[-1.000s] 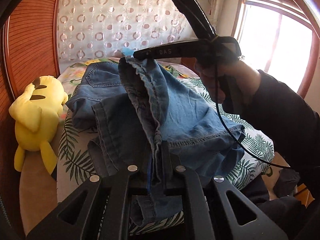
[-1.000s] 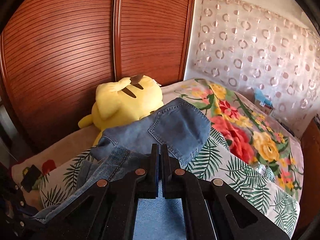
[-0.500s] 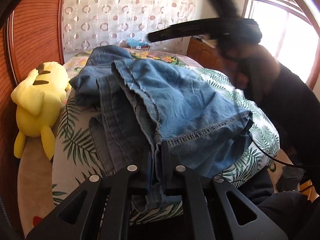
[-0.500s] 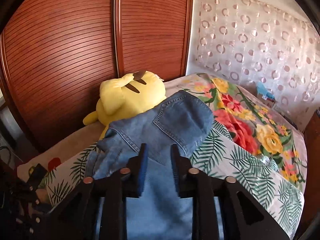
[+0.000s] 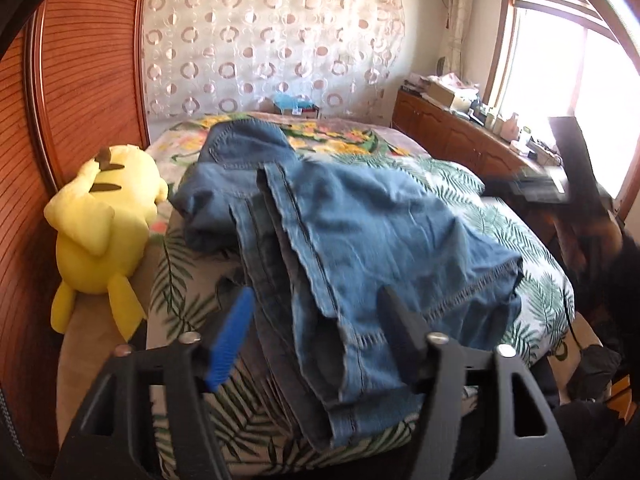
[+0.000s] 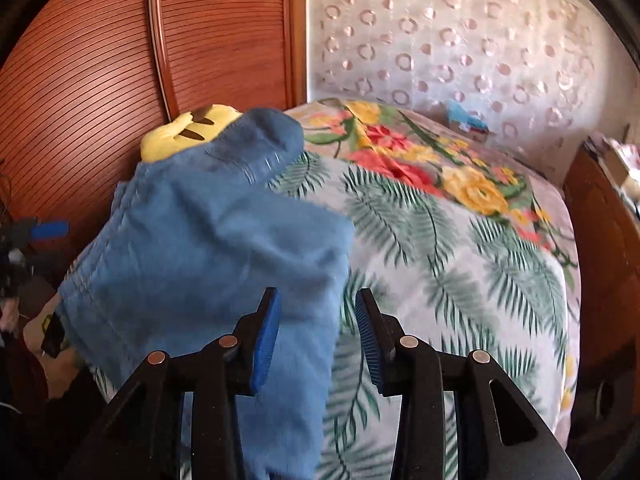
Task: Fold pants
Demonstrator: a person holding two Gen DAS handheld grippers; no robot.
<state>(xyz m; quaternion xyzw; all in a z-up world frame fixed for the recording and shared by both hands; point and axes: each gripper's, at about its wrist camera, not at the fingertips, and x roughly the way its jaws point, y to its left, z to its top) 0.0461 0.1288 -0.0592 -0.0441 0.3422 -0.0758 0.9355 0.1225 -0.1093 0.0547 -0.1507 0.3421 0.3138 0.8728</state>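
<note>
The blue jeans (image 5: 344,236) lie folded over in a loose pile on the flower-and-leaf bedspread (image 5: 452,168). My left gripper (image 5: 316,312) is open, its jaws standing either side of the near hem without holding it. In the right wrist view the jeans (image 6: 208,248) cover the left part of the bed. My right gripper (image 6: 316,312) is open over their right edge and holds nothing. The right gripper also shows blurred at the right of the left wrist view (image 5: 560,184).
A yellow plush toy (image 5: 104,220) lies at the bed's left edge against the wooden sliding doors (image 5: 80,80). A wooden cabinet with clutter (image 5: 460,120) stands along the right, under a bright window. A small blue packet (image 6: 466,118) sits near the headboard curtain.
Both grippers have opened and let go of the jeans. The jeans dropped flat onto the bed. My right gripper pulled away to the right; the left drew back a little.
</note>
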